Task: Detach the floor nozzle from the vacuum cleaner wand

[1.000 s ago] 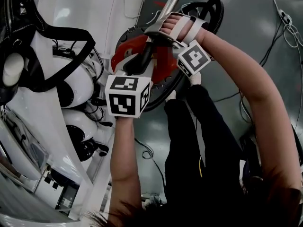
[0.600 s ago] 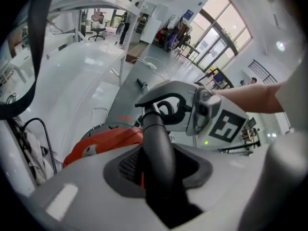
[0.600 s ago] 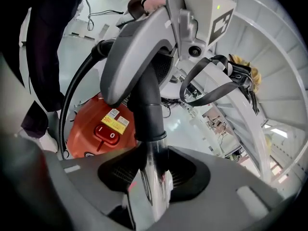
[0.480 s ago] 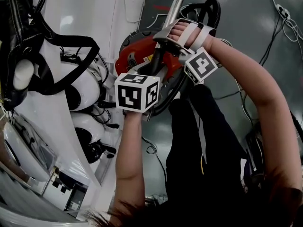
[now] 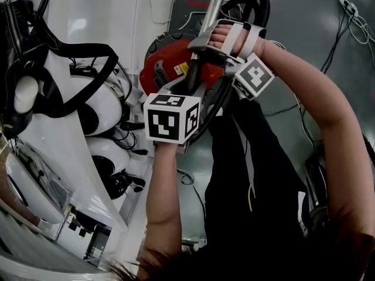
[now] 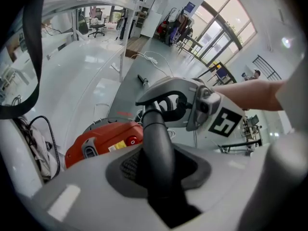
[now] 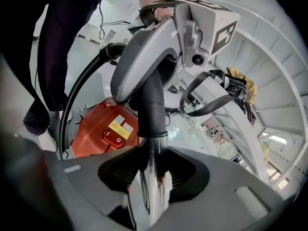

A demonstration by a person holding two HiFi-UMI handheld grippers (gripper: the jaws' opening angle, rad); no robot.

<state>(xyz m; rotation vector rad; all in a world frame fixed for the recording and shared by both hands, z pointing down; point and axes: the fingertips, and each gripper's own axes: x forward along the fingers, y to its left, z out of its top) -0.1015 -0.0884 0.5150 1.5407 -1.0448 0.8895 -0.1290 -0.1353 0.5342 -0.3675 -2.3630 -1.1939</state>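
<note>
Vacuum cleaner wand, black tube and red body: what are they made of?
The wand looks like polished metal: it mirrors its surroundings. The black tube looks like matte plastic, with dull, soft highlights. The red body is probably smooth moulded plastic, with a switch set in.

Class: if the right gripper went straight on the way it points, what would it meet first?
Probably the black hose handle: the chrome wand clamped in the right gripper's tongs runs straight into it just ahead.

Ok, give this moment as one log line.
left gripper: jaws just closing on black handle tube | right gripper: shut on chrome wand | floor nozzle: unseen
</note>
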